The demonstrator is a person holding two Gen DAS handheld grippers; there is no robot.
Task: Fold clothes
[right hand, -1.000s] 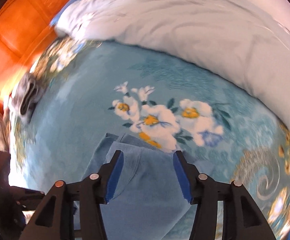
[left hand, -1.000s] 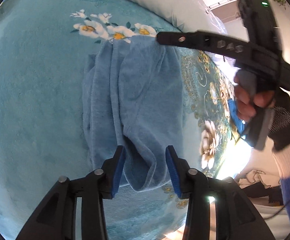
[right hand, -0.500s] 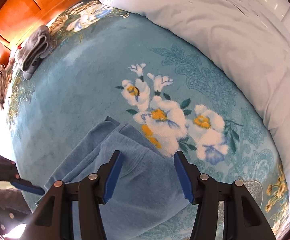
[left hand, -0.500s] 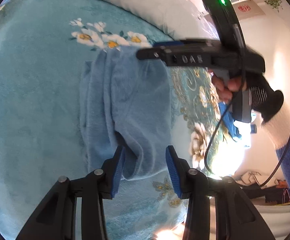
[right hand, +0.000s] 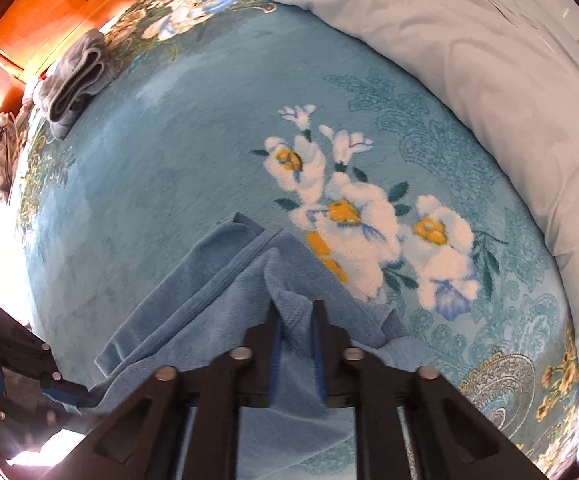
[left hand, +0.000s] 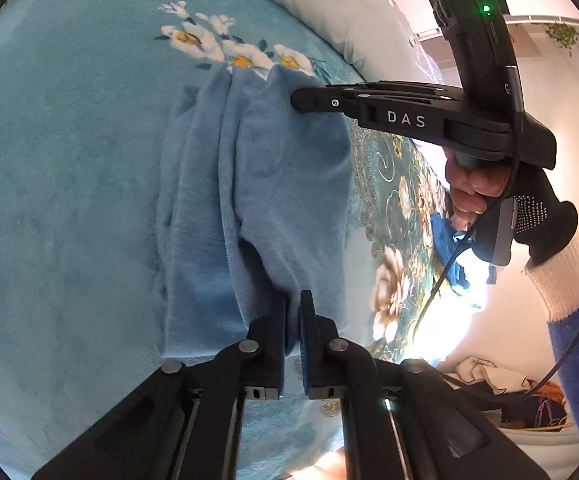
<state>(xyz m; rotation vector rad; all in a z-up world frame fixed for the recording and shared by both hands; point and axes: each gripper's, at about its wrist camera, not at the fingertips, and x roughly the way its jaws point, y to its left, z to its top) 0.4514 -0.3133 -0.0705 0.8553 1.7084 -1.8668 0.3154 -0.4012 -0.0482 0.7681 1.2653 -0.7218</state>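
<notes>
Left wrist view: blue fleece garment (left hand: 257, 184), partly folded in long pleats, lying on a teal floral plush blanket (left hand: 61, 168) spread over a bed. Left gripper (left hand: 293, 320): fingers drawn nearly together, pinching the near hem of the garment's top layer. Right gripper (left hand: 313, 101): seen side-on at the garment's far end, by the white flower print; its grip is not legible from this angle.

Right wrist view: right gripper (right hand: 296, 332): fingers close together, a raised ridge of the blue fabric nipped between the blue pads. The garment (right hand: 193, 308) trails off toward the left gripper (right hand: 65, 394) at lower left. Pale quilt (right hand: 489, 80) bunched along the blanket's far side. Grey folded cloth (right hand: 77, 80) near the wooden bed frame (right hand: 49, 8), well apart from the work.

Judgement, step in hand: both ends held, ready to lift or carry the top layer over.

Risks:
- Each pinch takes little cloth; fleece may slip out under tension.
- Only the top layer may be caught, so lower pleats could stay behind or splay.
- Uneven pull between hands would skew the fold line.
- Plush nap may drag the underside.
</notes>
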